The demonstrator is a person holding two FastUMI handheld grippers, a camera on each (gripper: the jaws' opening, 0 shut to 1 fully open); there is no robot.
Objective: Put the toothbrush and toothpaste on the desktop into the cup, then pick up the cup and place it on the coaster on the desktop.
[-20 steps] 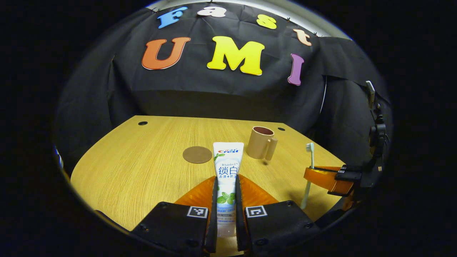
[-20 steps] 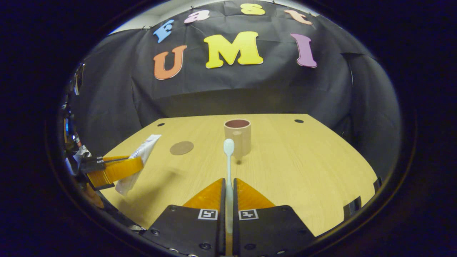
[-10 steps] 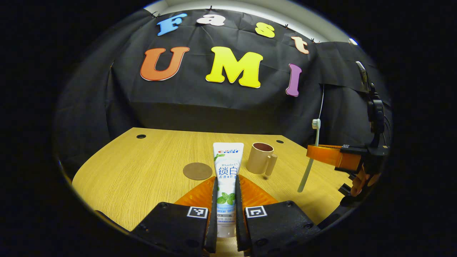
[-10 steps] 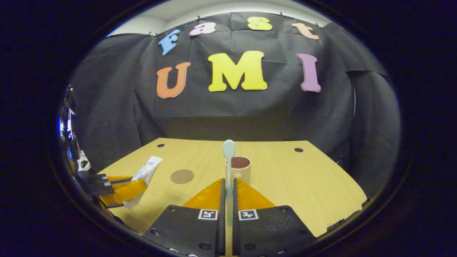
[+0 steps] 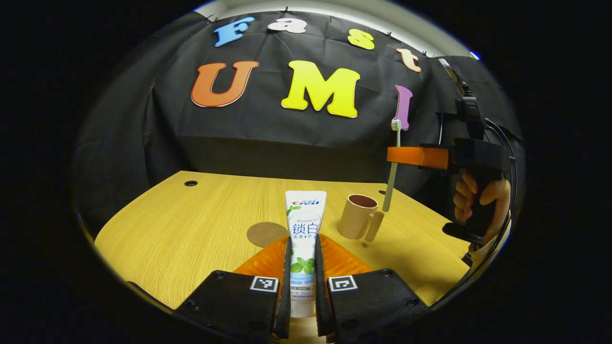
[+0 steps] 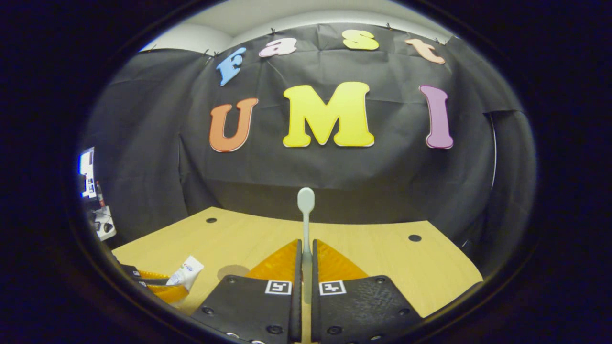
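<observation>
— What is seen beyond the work itself?
— A wooden tabletop [image 5: 191,224] with small dark holes [image 5: 191,183] is seen, and a black cloth wall [image 6: 143,143] is hung behind.

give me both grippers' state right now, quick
Left gripper: closed on the toothpaste, held off the table.
Right gripper: closed on the toothbrush, held upright above the cup.

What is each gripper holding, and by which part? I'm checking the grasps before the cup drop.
Left gripper: toothpaste tube, clamped on its lower half. Right gripper: toothbrush, clamped around mid-handle, head up.
</observation>
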